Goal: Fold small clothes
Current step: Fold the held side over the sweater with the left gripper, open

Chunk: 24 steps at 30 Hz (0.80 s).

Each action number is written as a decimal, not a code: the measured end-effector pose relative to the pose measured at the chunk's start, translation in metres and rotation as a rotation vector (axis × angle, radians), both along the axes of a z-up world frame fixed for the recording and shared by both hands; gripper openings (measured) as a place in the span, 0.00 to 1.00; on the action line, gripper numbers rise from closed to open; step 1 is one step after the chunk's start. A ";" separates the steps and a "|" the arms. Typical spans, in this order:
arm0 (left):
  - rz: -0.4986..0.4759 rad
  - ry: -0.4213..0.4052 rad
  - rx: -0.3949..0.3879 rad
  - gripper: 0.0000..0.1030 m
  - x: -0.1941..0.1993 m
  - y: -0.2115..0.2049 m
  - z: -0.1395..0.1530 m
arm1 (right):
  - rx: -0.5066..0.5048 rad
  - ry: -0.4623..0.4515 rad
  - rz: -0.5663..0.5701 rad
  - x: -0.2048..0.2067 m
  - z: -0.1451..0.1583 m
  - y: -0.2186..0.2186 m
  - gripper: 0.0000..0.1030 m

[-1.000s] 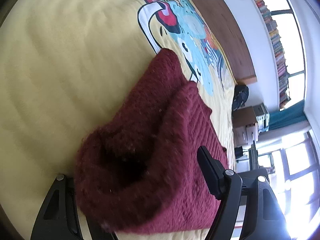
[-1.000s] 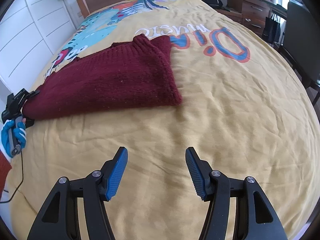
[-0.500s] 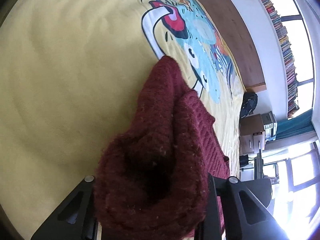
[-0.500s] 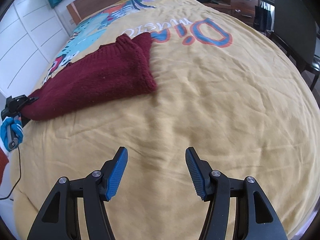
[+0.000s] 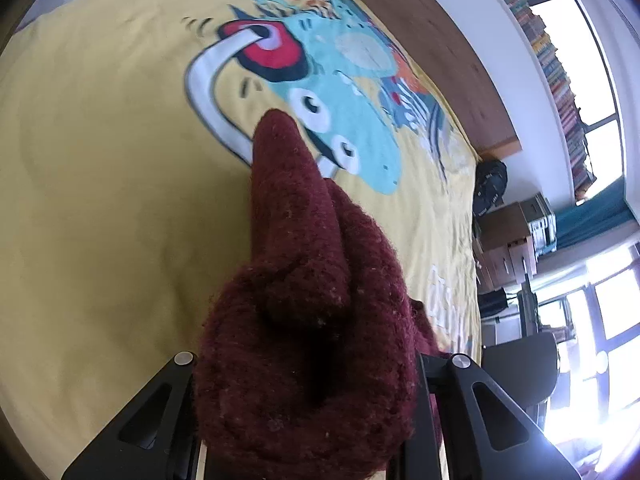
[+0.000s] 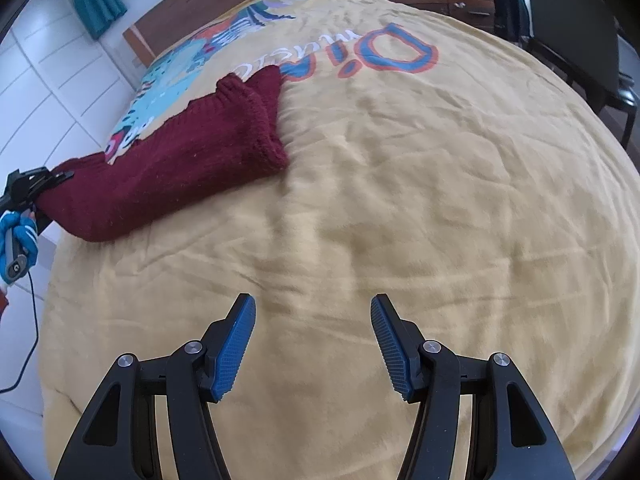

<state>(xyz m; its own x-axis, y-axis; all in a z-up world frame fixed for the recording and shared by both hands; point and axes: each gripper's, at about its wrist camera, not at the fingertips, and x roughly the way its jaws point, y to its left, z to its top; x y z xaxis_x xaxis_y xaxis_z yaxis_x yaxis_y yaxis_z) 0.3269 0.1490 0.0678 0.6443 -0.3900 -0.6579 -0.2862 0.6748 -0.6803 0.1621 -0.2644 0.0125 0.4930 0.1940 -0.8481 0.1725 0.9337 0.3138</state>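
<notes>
The left gripper [image 5: 308,412] has dragged the sweater [image 6: 180,160] leftward, bunching it.

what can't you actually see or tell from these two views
- Left tool fingertips: left wrist view, buried under the bunched maroon sweater.
- Sweater's held end: right wrist view, small near the left edge.
- Sweater's overall shape: folded over itself on the yellow bedspread.
- Bedspread lettering: partly under the sweater.

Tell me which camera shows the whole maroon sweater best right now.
Right wrist view: the maroon sweater lies stretched across the yellow bedspread, one end pinched by the left gripper. The left wrist view shows only bunched knit filling its jaws.
</notes>
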 end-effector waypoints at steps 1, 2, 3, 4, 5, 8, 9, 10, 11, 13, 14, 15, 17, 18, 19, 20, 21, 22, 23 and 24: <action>-0.009 -0.001 0.003 0.16 0.002 -0.006 0.003 | 0.002 -0.002 -0.005 -0.003 0.000 -0.002 0.60; -0.020 -0.002 0.005 0.16 0.004 -0.015 0.006 | 0.003 -0.003 -0.008 -0.004 0.001 -0.004 0.60; -0.028 -0.003 0.005 0.16 0.006 -0.021 0.008 | 0.004 -0.005 -0.015 -0.007 0.001 -0.007 0.60; -0.038 -0.005 0.006 0.16 0.008 -0.029 0.011 | 0.006 -0.007 -0.022 -0.009 0.001 -0.011 0.60; -0.052 -0.007 0.011 0.16 0.012 -0.039 0.015 | 0.008 -0.010 -0.036 -0.012 0.002 -0.017 0.60; -0.086 -0.014 0.015 0.16 0.016 -0.063 0.021 | 0.008 -0.020 -0.071 -0.019 0.006 -0.035 0.60; -0.093 -0.015 0.013 0.16 0.017 -0.069 0.022 | 0.007 -0.025 -0.088 -0.022 0.008 -0.043 0.60; -0.103 -0.015 0.011 0.16 0.019 -0.077 0.023 | 0.004 -0.029 -0.100 -0.024 0.010 -0.049 0.60; -0.113 -0.014 0.008 0.16 0.020 -0.084 0.022 | 0.002 -0.035 -0.115 -0.027 0.012 -0.056 0.60; -0.122 -0.011 -0.009 0.16 0.024 -0.100 0.022 | -0.006 -0.044 -0.140 -0.034 0.018 -0.071 0.60; -0.126 -0.010 -0.018 0.16 0.025 -0.106 0.022 | -0.008 -0.047 -0.148 -0.036 0.019 -0.076 0.60; -0.131 -0.008 -0.028 0.16 0.027 -0.116 0.022 | -0.012 -0.051 -0.160 -0.039 0.022 -0.082 0.60; -0.142 -0.003 -0.042 0.16 0.032 -0.135 0.022 | -0.019 -0.059 -0.186 -0.047 0.027 -0.097 0.60; -0.150 0.000 -0.051 0.16 0.035 -0.145 0.022 | -0.020 -0.063 -0.197 -0.050 0.028 -0.103 0.60; -0.157 0.002 -0.059 0.16 0.038 -0.156 0.022 | -0.020 -0.067 -0.209 -0.054 0.029 -0.109 0.60; -0.167 0.002 -0.068 0.16 0.040 -0.167 0.022 | -0.020 -0.071 -0.222 -0.058 0.030 -0.116 0.60; -0.181 0.000 -0.075 0.16 0.042 -0.181 0.023 | -0.019 -0.073 -0.238 -0.062 0.031 -0.123 0.60; -0.193 0.000 -0.079 0.16 0.044 -0.192 0.024 | -0.017 -0.074 -0.250 -0.066 0.031 -0.129 0.60; -0.214 -0.001 -0.081 0.16 0.047 -0.209 0.026 | -0.014 -0.075 -0.263 -0.071 0.030 -0.134 0.60; -0.231 -0.001 -0.078 0.16 0.048 -0.221 0.027 | -0.012 -0.075 -0.276 -0.075 0.029 -0.140 0.60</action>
<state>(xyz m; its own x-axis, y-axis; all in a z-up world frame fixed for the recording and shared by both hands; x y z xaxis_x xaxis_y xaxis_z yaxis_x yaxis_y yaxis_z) 0.3746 -0.0723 0.0946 0.5326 -0.5770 -0.6192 -0.1293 0.6676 -0.7332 0.0867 -0.4045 0.0418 0.5875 0.0339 -0.8085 0.3977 0.8580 0.3250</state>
